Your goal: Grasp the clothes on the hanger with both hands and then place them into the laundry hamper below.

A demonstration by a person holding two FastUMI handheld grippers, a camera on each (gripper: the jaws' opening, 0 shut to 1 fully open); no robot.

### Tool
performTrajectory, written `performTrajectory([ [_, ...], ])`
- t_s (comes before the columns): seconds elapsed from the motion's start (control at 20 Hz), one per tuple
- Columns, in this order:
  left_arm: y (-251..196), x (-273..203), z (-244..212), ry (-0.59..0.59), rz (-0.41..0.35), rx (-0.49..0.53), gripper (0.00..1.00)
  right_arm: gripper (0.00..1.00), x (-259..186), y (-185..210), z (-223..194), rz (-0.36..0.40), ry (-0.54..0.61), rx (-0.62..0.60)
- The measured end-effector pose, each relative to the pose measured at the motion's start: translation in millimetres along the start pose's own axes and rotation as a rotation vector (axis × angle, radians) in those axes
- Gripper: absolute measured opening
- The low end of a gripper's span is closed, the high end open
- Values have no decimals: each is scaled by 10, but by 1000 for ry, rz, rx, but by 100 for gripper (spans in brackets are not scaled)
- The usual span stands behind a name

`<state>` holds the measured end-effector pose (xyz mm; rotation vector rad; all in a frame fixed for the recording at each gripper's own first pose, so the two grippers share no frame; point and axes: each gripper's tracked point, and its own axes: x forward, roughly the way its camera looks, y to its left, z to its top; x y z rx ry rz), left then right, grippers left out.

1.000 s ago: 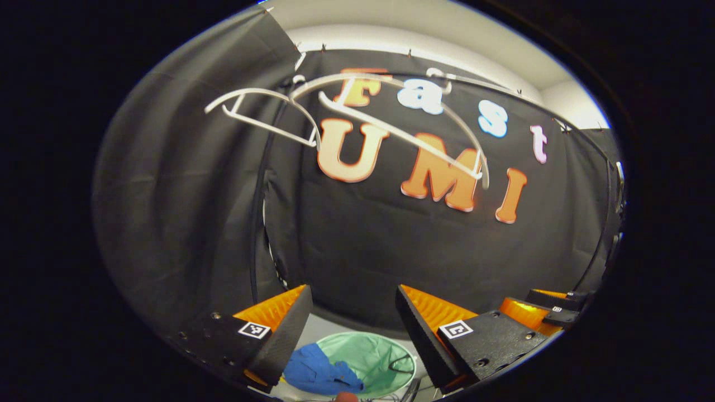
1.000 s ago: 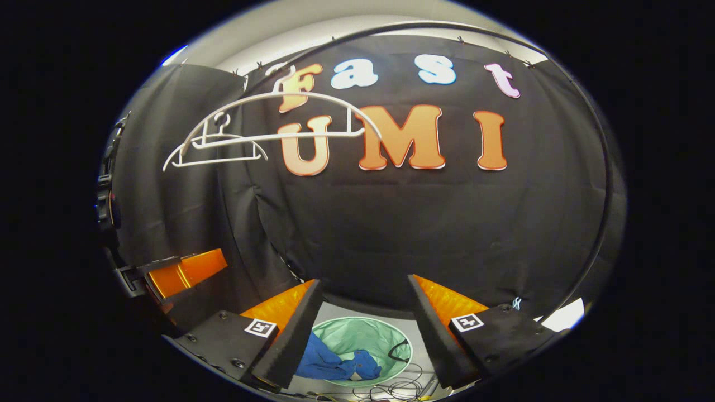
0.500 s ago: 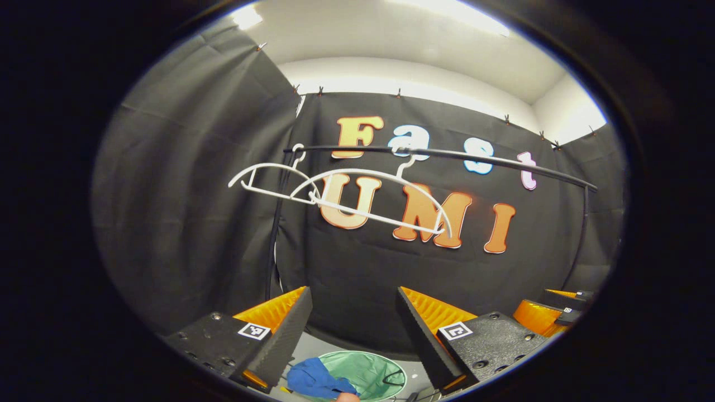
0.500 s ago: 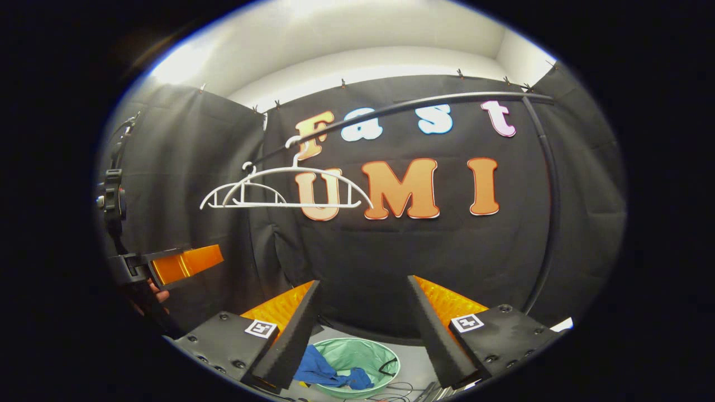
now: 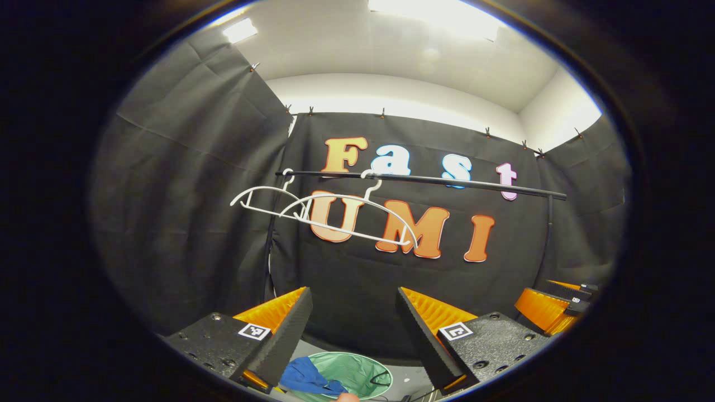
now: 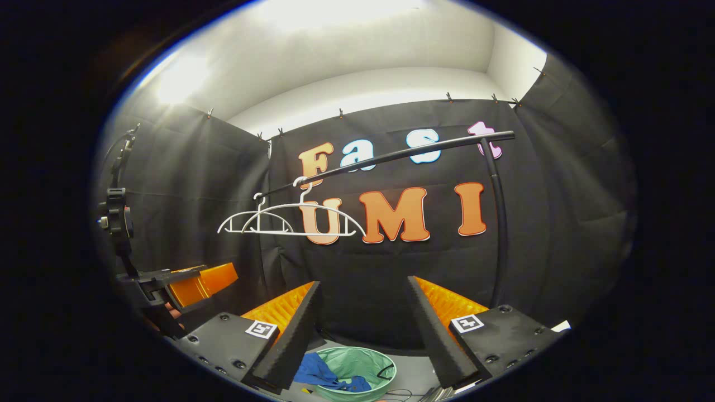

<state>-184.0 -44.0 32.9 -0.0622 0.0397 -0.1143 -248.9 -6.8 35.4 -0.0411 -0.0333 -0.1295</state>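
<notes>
With the blue garment (image 6: 321, 374) draped at the hamper's (image 6: 368, 360) 9 o'clock rim, both hangers (image 5: 335, 215) bare: left gripper (image 5: 349, 335), right gripper (image 6: 363, 329), fingers spread, empty; withdraw clear.

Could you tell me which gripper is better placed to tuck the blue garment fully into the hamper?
Left, probably. The blue garment drapes over the left rim of the hamper, and the left gripper, open, stands on that side of the right gripper.
</notes>
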Motion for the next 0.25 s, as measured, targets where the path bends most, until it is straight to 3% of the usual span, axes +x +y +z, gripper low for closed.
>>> performTrajectory([
  [0.05,-19,-66,-7,3,2,-4,92,98,-71,-8,10,4,-2,0],
  [0.25,-63,-281,9,-6,7,-7,92,98,-288,-93,36,-1,-6,-3],
])
